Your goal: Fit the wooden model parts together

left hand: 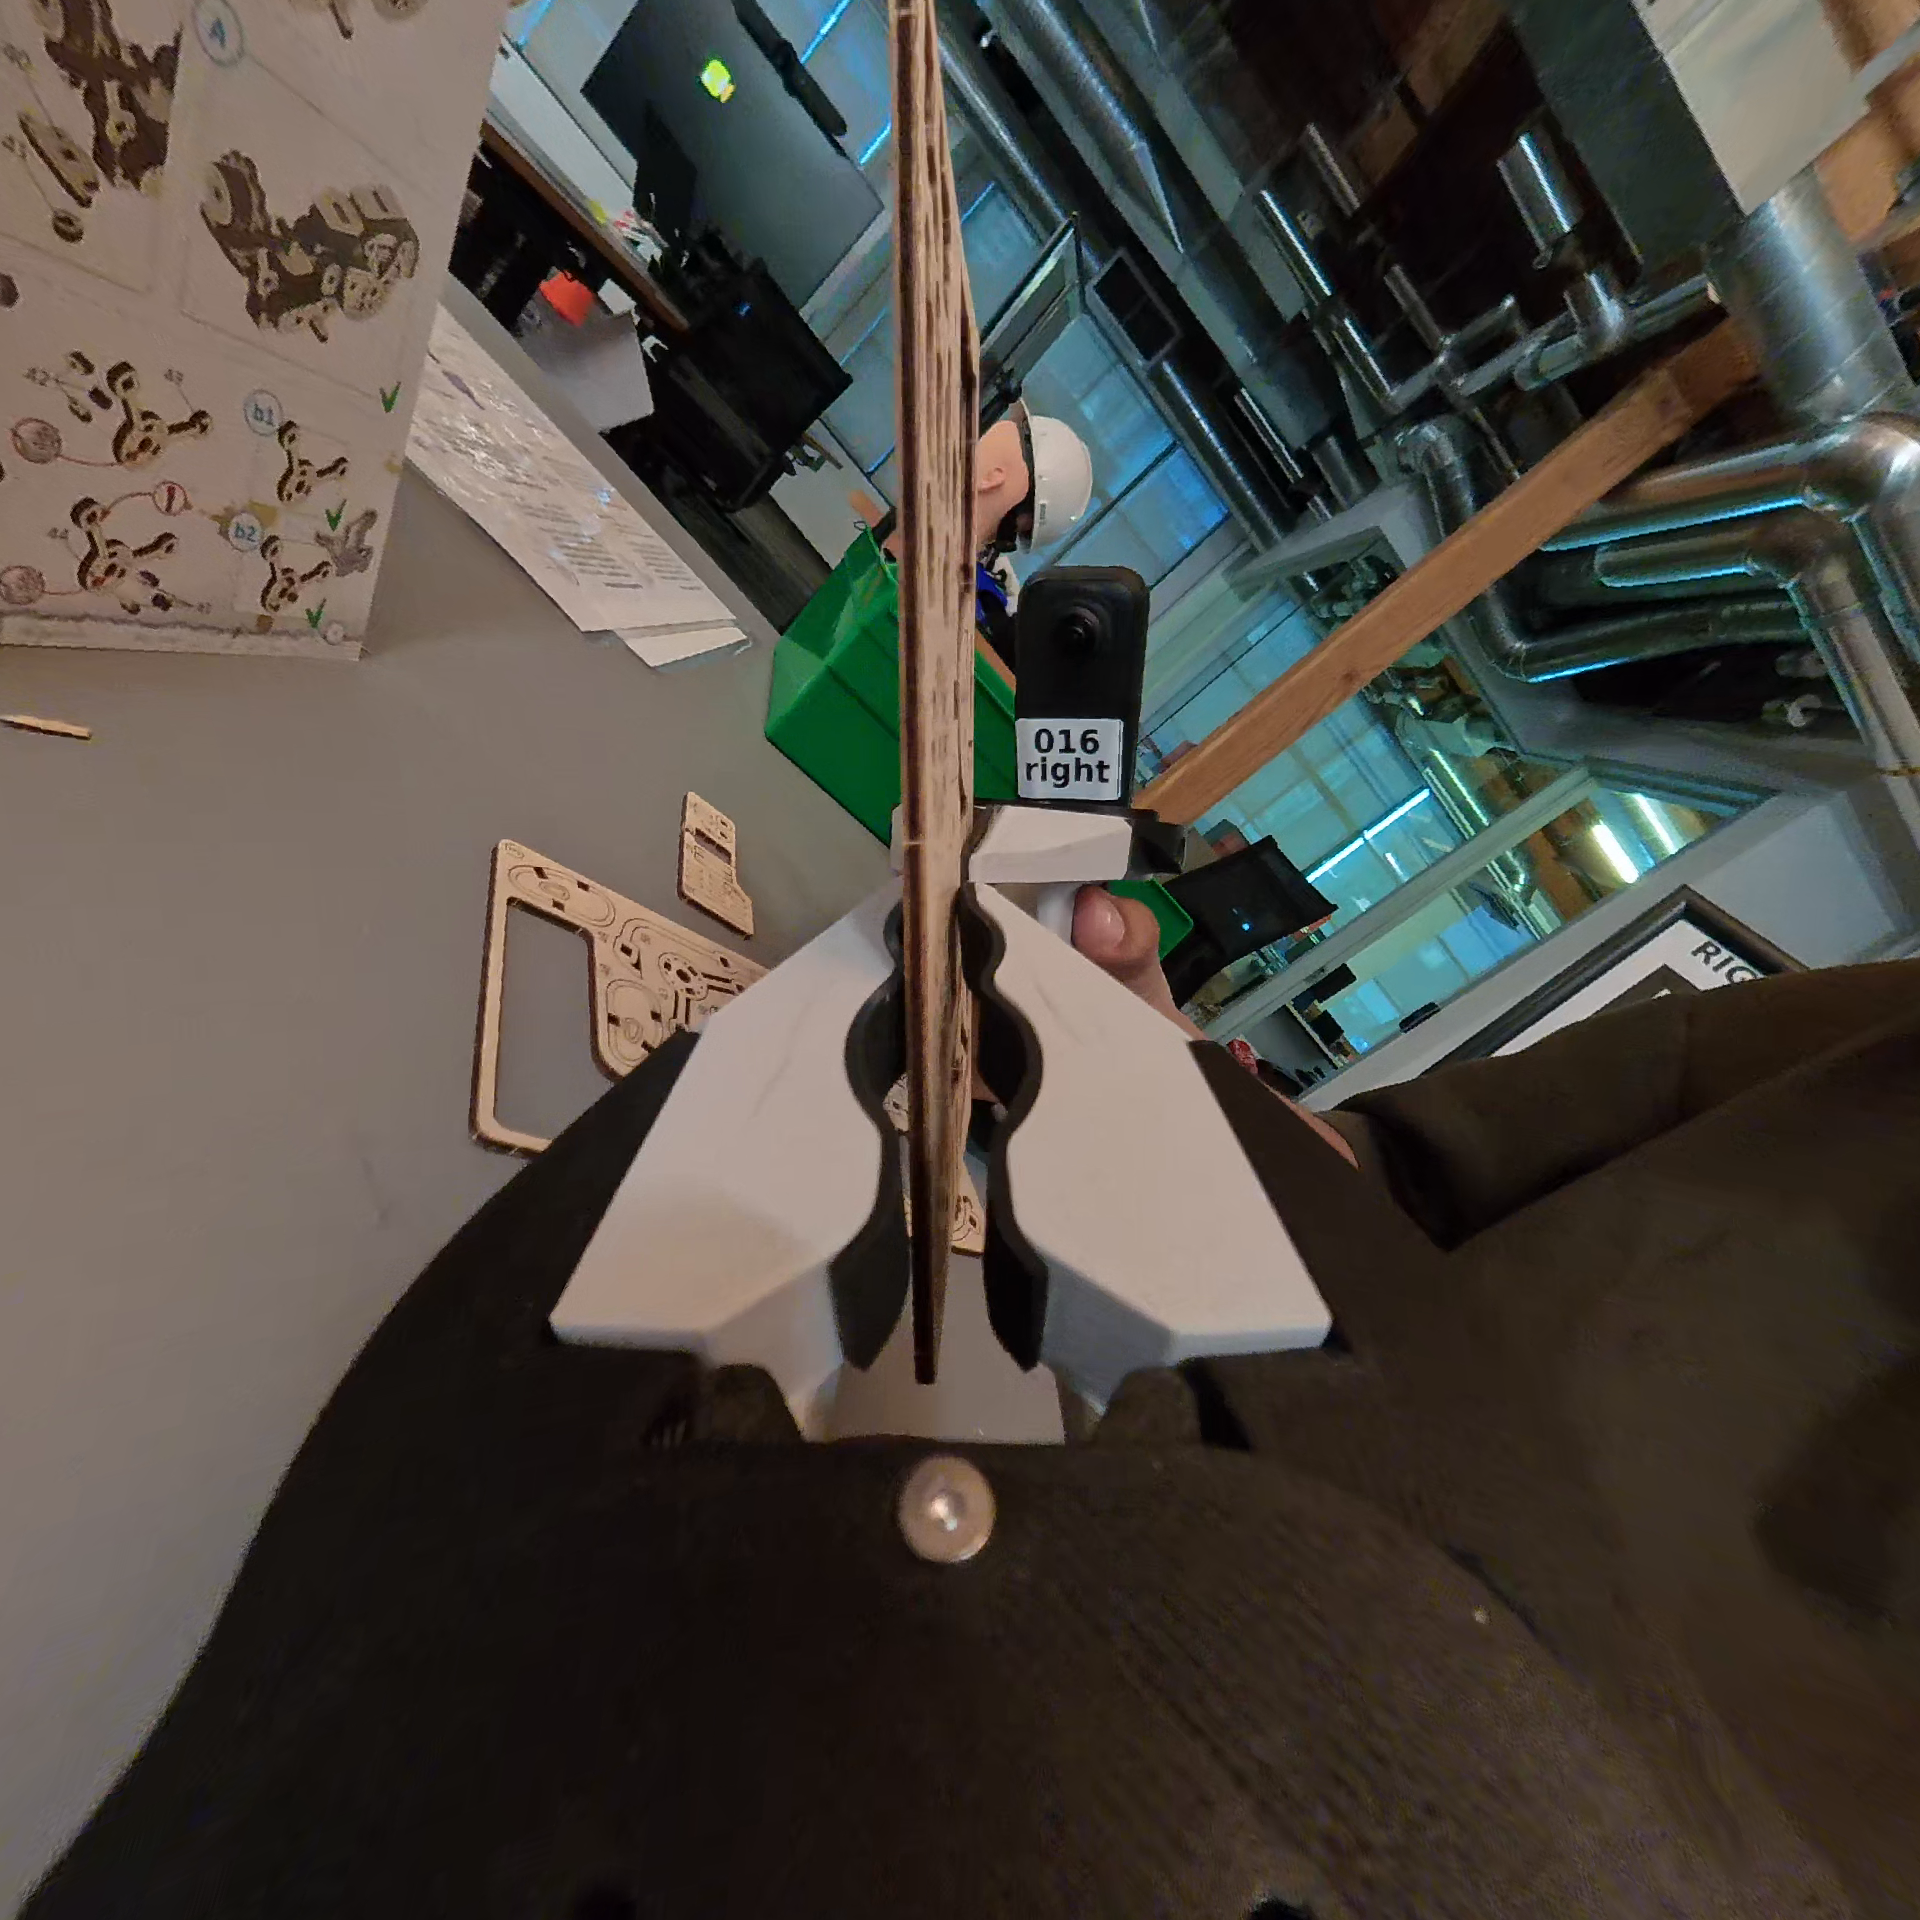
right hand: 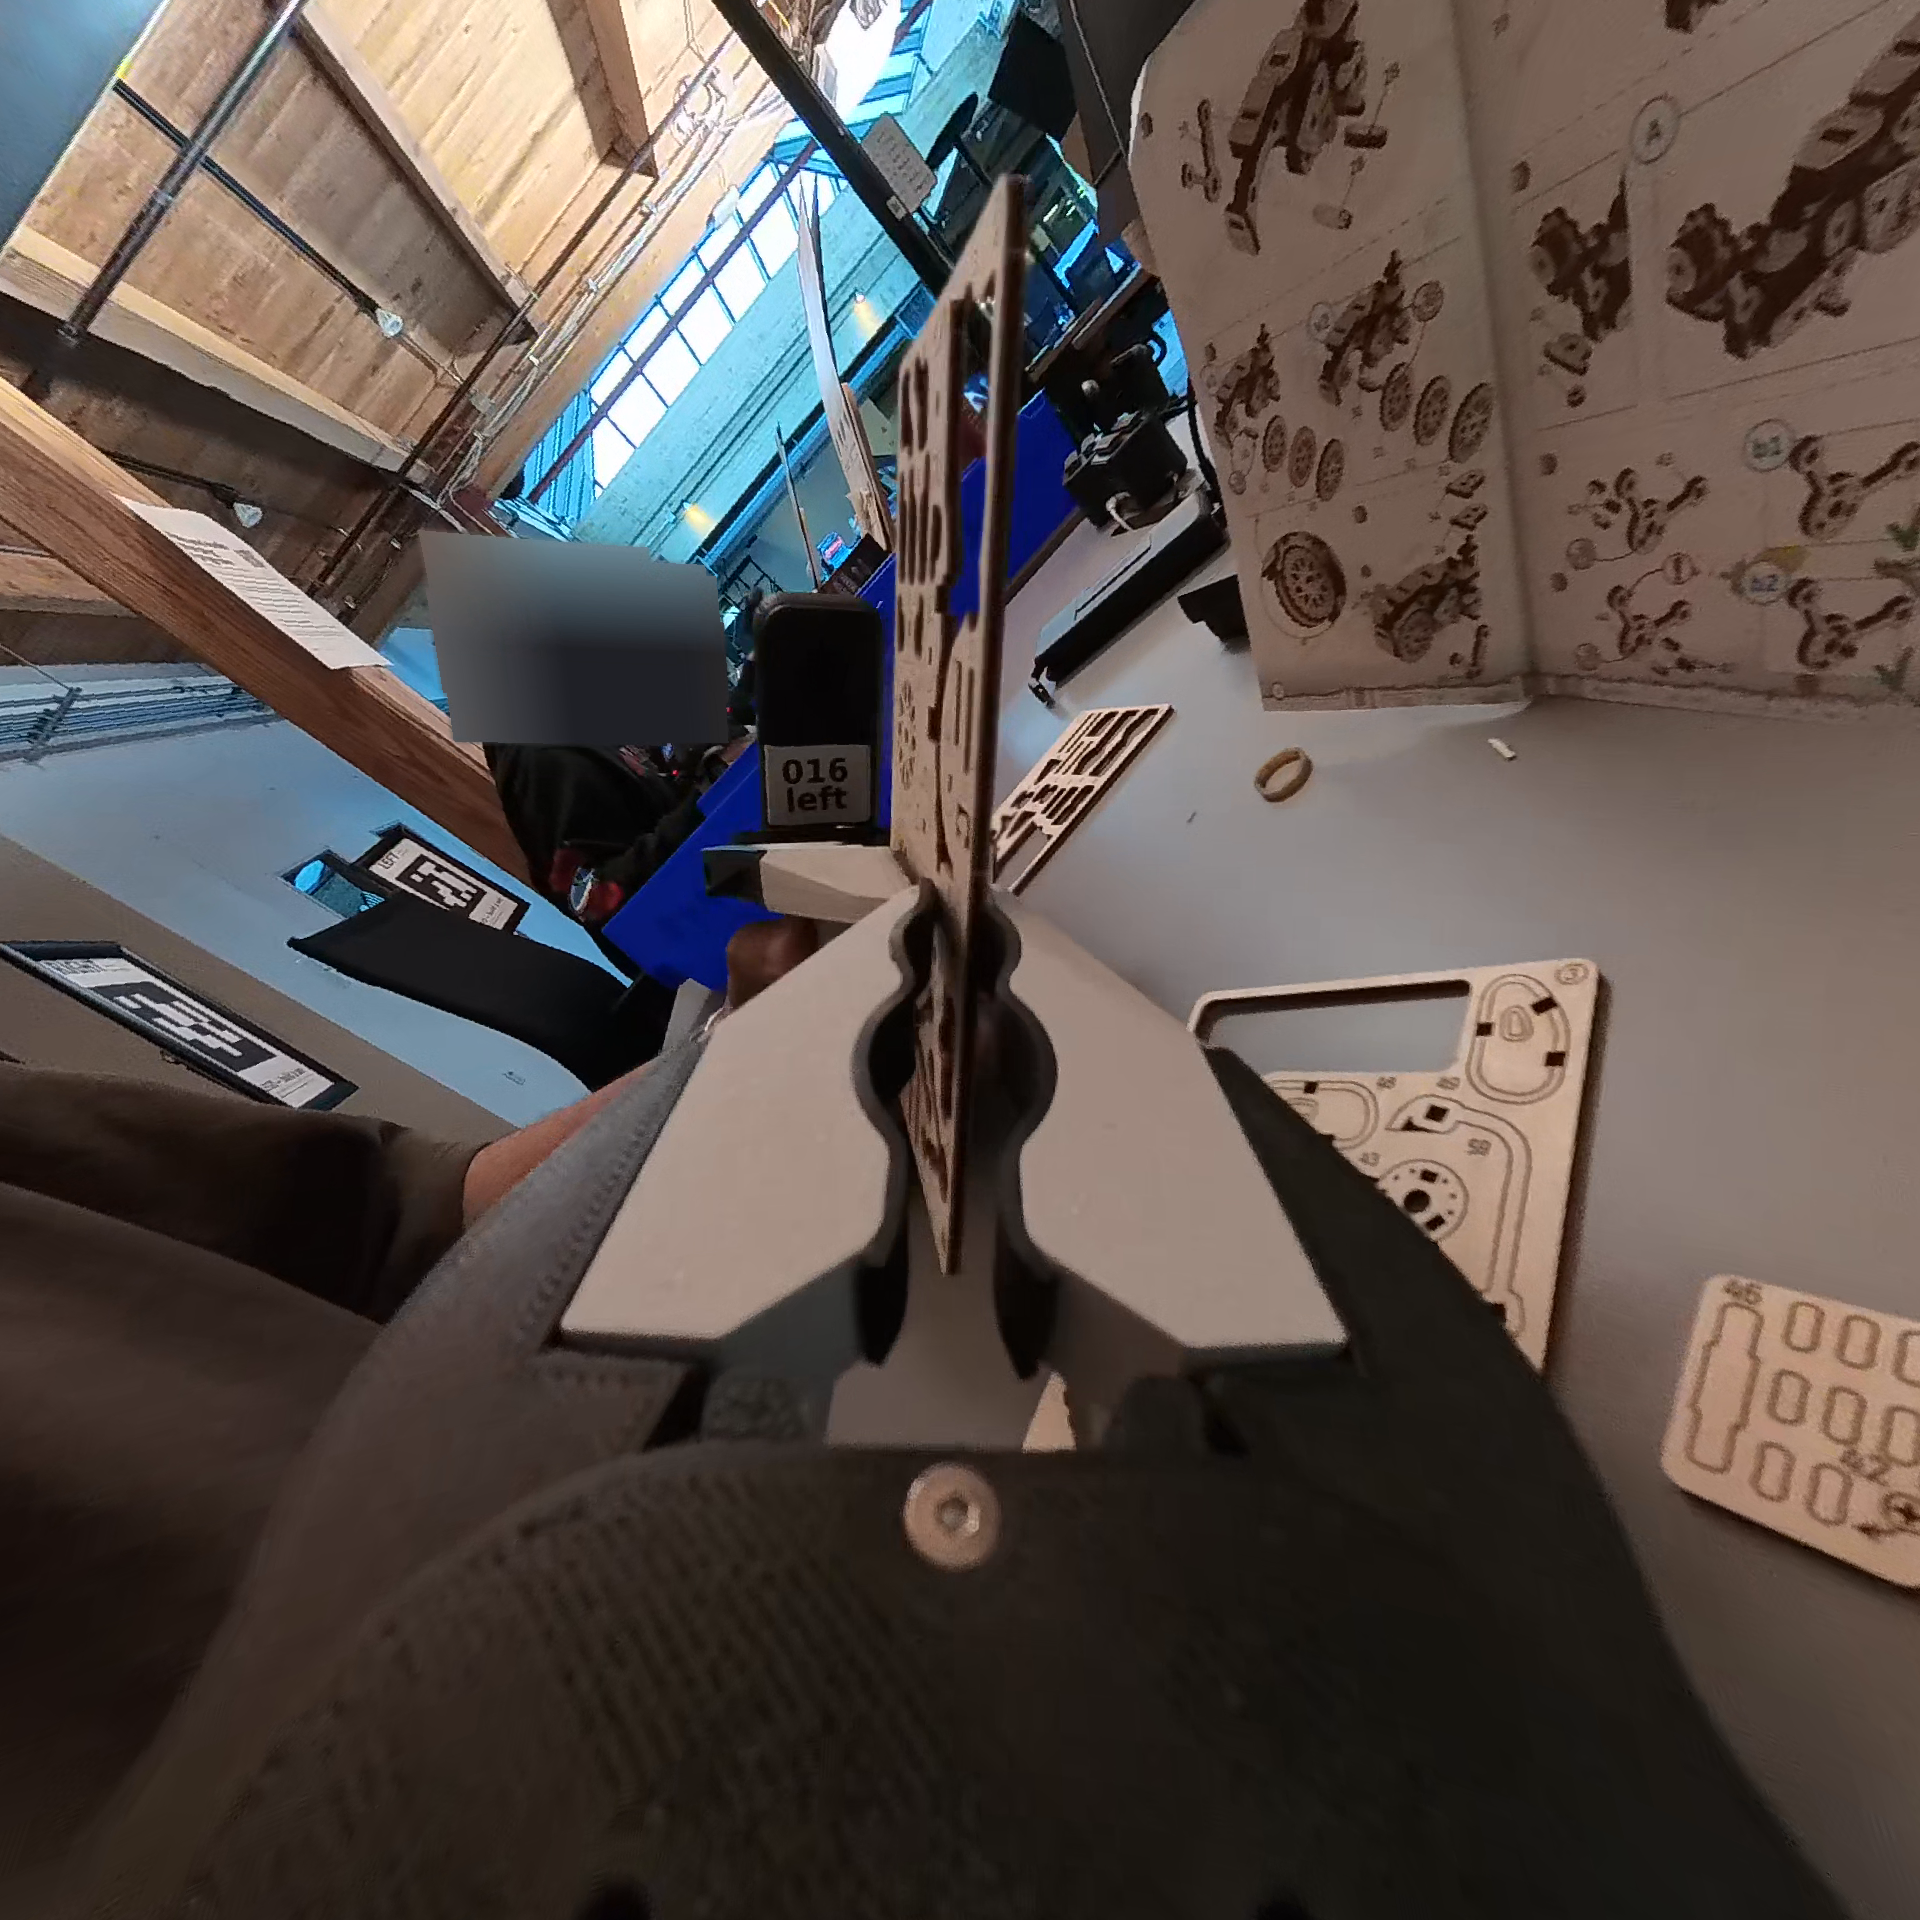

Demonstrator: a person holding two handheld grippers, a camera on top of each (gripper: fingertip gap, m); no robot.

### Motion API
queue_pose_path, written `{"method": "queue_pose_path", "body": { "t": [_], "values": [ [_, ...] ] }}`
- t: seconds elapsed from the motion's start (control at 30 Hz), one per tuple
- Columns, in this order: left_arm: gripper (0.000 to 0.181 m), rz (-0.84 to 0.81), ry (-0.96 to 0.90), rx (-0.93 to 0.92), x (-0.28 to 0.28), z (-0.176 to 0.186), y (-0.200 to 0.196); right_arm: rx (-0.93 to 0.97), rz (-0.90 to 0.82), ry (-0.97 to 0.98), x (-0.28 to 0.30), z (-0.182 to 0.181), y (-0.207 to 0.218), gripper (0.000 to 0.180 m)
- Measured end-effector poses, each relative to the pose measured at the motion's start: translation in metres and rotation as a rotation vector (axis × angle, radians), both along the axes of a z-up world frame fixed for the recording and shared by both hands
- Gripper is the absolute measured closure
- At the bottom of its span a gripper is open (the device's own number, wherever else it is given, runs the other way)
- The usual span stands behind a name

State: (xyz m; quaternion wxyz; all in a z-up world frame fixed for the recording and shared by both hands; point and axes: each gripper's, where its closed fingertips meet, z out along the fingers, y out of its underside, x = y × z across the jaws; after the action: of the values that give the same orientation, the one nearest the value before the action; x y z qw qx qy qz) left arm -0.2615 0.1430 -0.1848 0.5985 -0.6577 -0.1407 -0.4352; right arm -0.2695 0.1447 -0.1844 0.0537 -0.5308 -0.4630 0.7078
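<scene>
The left gripper point(left hand: 940, 935), white-fingered with dark wavy pads, is clenched on a thin, flat laser-cut plywood sheet point(left hand: 935, 520) that stands edge-on between its fingers and runs up out of the top of the left wrist view, so its face and cut-outs are hardly readable there. Just beyond its fingertips the right gripper point(left hand: 1049, 847) pinches the same sheet from the opposite side; only its white finger, a black camera block with a white sticker, and a thumb behind it show.

In the right wrist view the right gripper point(right hand: 951, 925) is likewise closed on the plywood sheet point(right hand: 961, 582), here turned slightly so dark punched-out holes show on its left face. The left gripper point(right hand: 831, 868) meets it at the sheet, mostly hidden by the wood.

Down on the grey tabletop point(right hand: 1455, 852) lie other sheets: a pale wooden fret with a rectangular window point(right hand: 1455, 1101), partly covered by the gripper body; a smaller wooden card of oval cut-outs point(right hand: 1808, 1444), cut off at the frame edge; a dark-holed fret point(right hand: 1081, 779) farther back; and a small wooden ring point(right hand: 1283, 774). A propped-up printed instruction sheet point(right hand: 1558, 364) stands behind. A brown sleeve point(right hand: 187, 1247) fills the lower left.
</scene>
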Motion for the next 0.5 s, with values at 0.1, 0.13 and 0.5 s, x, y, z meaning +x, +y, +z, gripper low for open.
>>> {"method": "queue_pose_path", "body": {
  "t": [0.1,0.13,0.5],
  "values": [
    [0.178,0.003,0.005,-0.006,0.000,-0.001,0.000,0.000,-0.006,0.001,0.000,0.000,0.001,0.175],
    [0.179,0.006,0.013,-0.007,0.000,-0.001,0.000,0.004,-0.009,0.001,-0.001,-0.001,0.001,0.174],
    [0.181,0.053,0.069,-0.019,-0.005,-0.003,0.002,0.097,-0.060,-0.041,-0.003,-0.012,0.011,0.158]
  ]
}}
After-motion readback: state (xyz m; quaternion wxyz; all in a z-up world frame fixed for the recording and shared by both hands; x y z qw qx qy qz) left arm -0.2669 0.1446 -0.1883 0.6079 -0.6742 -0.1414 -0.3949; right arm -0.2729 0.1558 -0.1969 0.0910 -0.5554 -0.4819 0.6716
